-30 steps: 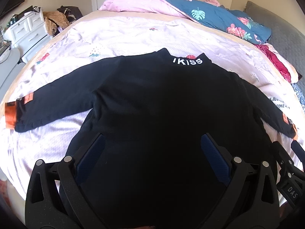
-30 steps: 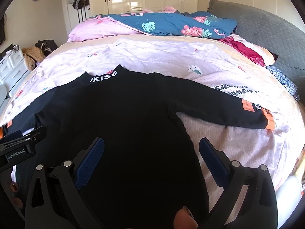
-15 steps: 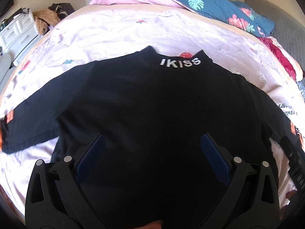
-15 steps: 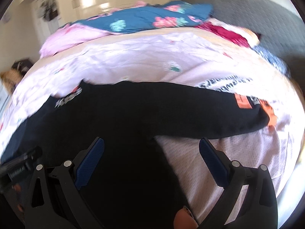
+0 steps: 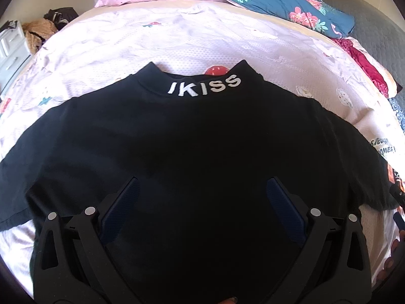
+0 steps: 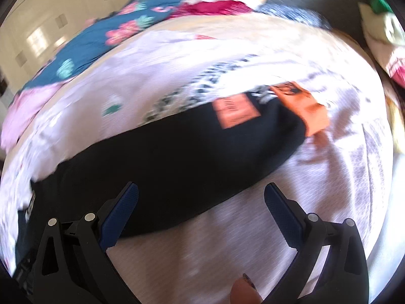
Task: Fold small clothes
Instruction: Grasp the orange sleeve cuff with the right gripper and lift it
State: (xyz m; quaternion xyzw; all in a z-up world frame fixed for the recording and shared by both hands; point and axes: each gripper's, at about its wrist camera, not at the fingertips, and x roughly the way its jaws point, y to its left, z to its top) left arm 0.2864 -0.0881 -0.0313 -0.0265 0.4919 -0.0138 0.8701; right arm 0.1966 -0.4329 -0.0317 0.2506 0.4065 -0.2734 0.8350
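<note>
Where the black top [image 5: 202,152] lies flat, "IKISS" [image 5: 204,87] at its collar, both hand-held grippers [image 5: 202,197] [image 6: 201,200] wide.

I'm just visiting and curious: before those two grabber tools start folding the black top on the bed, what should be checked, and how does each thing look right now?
1. Black long-sleeved top lies spread flat on the pale pink bedsheet: ok.
2. Left gripper open, over the top's body: ok.
3. Right gripper open, pointed at the sleeve: ok.
4. Sleeve's orange cuff lies straight and in view: ok, though the picture is blurred.
5. The other sleeve's end: cannot tell, it runs out of view.
6. Either gripper touching cloth: cannot tell.
</note>
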